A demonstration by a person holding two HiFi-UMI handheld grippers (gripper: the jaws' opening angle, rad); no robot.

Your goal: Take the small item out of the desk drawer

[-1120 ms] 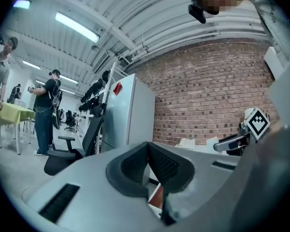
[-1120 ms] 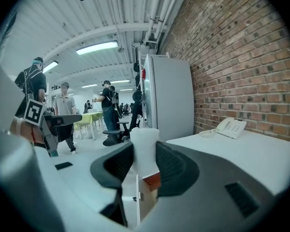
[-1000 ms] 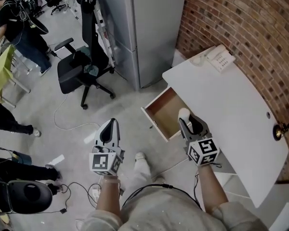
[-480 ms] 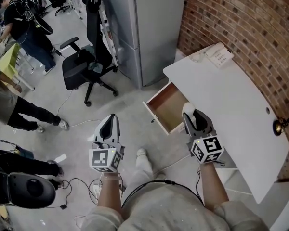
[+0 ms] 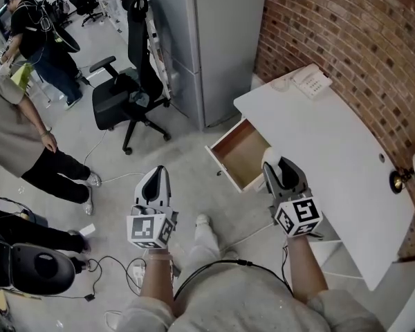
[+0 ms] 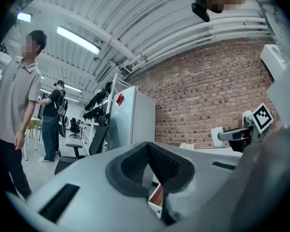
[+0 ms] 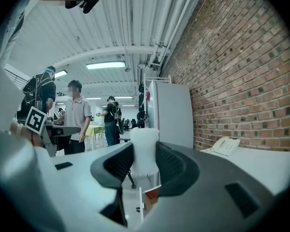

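The wooden desk drawer stands pulled open from the white desk, its inside bare. My right gripper hovers over the drawer's near right corner, shut on a small white cylinder. In the right gripper view that white cylinder stands upright between the dark pads, sticking out above them. My left gripper hangs over the floor to the left of the drawer, shut, with nothing in it; its pads meet in the left gripper view.
A white telephone sits at the desk's far end by the brick wall. A grey cabinet and a black office chair stand beyond the drawer. People are at the left. Cables lie on the floor.
Both grippers stay nearly still; the right one has kept the white cylinder. The view has shifted slightly, and a person in a grey shirt has walked in at the left.
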